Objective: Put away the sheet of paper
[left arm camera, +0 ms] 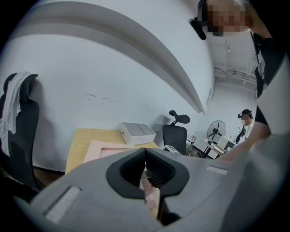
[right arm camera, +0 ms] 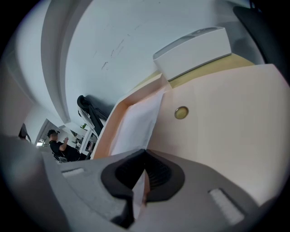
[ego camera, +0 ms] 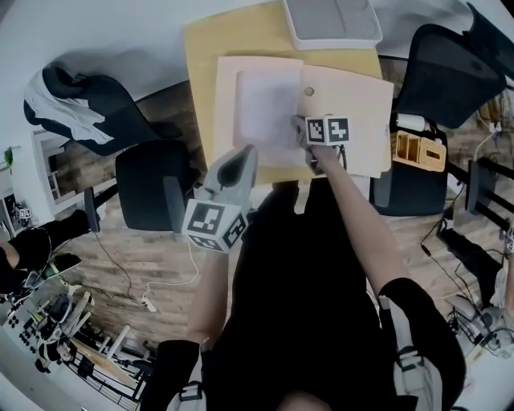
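An open pink folder (ego camera: pixel 357 120) lies on the wooden table (ego camera: pixel 201 56). The white sheet of paper (ego camera: pixel 269 108) lies on the folder's left half, lifted at its near right edge. My right gripper (ego camera: pixel 303 132) is over the folder's middle fold, shut on that edge of the sheet (right arm camera: pixel 136 122). The right gripper view shows the paper running down between the closed jaws (right arm camera: pixel 145 152), next to the folder flap (right arm camera: pixel 226 136) and its brass snap (right arm camera: pixel 181 112). My left gripper (ego camera: pixel 249 152) hangs shut and empty at the table's near edge, its jaws (left arm camera: pixel 145 149) pointing at the folder (left arm camera: pixel 102 148).
A white box (ego camera: pixel 332 20) stands at the table's far edge. Black office chairs flank the table at left (ego camera: pixel 148 189) and right (ego camera: pixel 442 72). A yellow holder (ego camera: pixel 418 150) sits by the right chair. Cables lie on the wooden floor (ego camera: pixel 152 265).
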Demonstrator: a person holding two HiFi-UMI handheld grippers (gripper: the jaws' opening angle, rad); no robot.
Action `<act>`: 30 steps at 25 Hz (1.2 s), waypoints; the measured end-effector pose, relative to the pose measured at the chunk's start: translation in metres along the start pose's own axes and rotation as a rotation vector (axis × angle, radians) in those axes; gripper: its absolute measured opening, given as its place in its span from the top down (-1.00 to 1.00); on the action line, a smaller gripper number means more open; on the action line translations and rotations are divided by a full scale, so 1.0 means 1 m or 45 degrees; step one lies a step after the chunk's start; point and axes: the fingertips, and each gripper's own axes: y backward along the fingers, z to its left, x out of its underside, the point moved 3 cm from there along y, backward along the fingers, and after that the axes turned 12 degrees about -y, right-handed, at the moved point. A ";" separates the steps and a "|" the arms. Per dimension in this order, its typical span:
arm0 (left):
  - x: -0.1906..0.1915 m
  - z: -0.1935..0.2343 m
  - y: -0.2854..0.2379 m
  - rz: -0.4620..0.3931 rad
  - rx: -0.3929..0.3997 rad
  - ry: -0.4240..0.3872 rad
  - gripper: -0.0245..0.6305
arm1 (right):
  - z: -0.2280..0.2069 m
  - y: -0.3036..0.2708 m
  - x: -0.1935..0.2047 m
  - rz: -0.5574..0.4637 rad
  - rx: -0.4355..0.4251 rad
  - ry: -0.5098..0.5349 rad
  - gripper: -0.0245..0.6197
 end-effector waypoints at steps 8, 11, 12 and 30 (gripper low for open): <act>0.001 0.006 0.007 -0.010 -0.017 0.002 0.89 | 0.014 -0.014 0.005 0.010 -0.056 0.051 0.91; 0.003 0.010 0.011 -0.008 -0.023 0.009 0.89 | 0.015 -0.016 0.005 0.021 -0.041 0.069 0.91; 0.004 0.011 0.012 -0.009 -0.024 0.012 0.89 | 0.015 -0.016 0.006 0.025 -0.040 0.076 0.91; 0.003 0.012 0.023 -0.070 0.013 0.003 0.89 | 0.008 0.005 0.010 -0.020 0.102 0.205 0.60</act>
